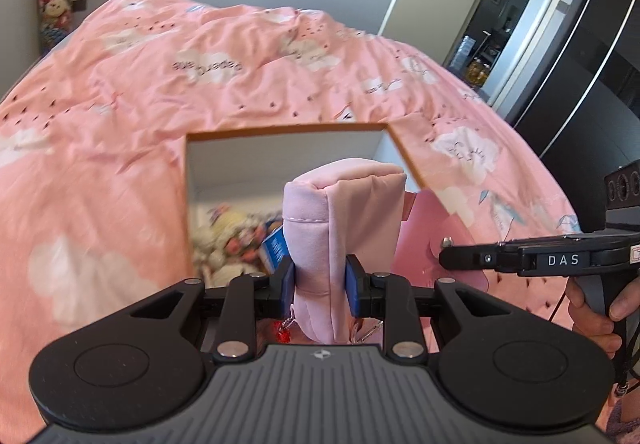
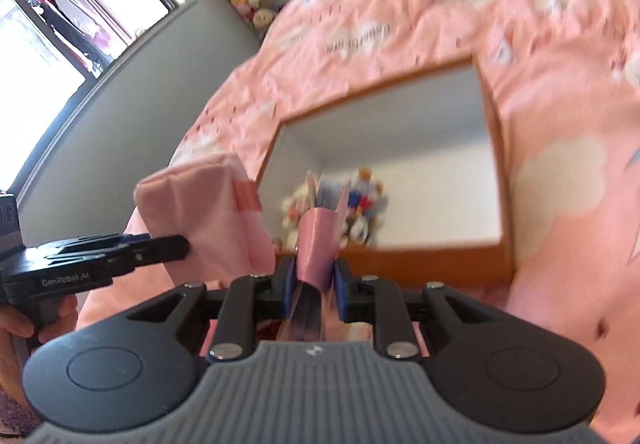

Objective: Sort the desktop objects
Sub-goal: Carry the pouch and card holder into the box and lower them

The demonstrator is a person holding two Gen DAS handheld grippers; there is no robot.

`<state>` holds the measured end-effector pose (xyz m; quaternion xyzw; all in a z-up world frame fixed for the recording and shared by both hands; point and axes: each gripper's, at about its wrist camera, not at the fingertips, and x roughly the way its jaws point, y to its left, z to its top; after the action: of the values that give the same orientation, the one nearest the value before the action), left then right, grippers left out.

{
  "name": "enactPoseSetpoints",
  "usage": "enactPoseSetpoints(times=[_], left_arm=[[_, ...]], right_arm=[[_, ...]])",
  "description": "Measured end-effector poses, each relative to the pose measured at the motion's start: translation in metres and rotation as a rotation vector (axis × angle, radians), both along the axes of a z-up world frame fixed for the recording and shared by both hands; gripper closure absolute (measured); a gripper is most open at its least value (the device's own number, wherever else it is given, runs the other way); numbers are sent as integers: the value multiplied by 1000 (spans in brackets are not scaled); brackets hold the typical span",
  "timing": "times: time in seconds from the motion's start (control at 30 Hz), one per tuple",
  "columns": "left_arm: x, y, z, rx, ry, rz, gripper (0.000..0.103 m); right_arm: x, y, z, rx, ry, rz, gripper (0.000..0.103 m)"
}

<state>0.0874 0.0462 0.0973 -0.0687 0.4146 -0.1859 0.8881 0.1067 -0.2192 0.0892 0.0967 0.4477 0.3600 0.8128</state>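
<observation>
Left wrist view: the left gripper (image 1: 321, 286) has its 2 blue pads pressed against a soft pink pouch (image 1: 340, 220), which stands upright between them; a small red charm (image 1: 283, 335) hangs at the pouch's lower end. Beyond the pouch sits an open box (image 1: 280, 132) with an orange rim and white inner walls, resting on a pink bedspread (image 1: 160, 92) with a cloud print; blurred toys (image 1: 228, 244) lie inside it. The right gripper (image 1: 446, 252) enters from the right edge, a hand (image 1: 600, 308) on its grip, pinching a flat pink item (image 1: 420, 228). Right wrist view: the right gripper (image 2: 316, 286) is closed on that pink item (image 2: 318, 244), with a dark brush-like part (image 2: 306, 308) below the pads; blur prevents identification. The left gripper (image 2: 182, 244) and pouch (image 2: 200, 212) appear at left, just beside the box (image 2: 400, 84), above the bedspread (image 2: 560, 204).
</observation>
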Motion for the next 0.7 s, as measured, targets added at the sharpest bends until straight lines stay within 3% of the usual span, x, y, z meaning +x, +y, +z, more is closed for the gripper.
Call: enactPoseSetpoints(times=[0.13, 0.33, 0.5, 0.7], left_arm=[[26, -8, 2, -34, 12, -3, 74], [72, -25, -11, -77, 57, -9, 74], [111, -41, -48, -103, 162, -22, 74], [138, -56, -105, -91, 317, -31, 74]], right_arm=[[12, -2, 17, -21, -82, -27, 81], [42, 4, 18, -85, -155, -92, 81], [66, 17, 7, -178, -210, -132, 81], [80, 23, -18, -231, -181, -130, 81]])
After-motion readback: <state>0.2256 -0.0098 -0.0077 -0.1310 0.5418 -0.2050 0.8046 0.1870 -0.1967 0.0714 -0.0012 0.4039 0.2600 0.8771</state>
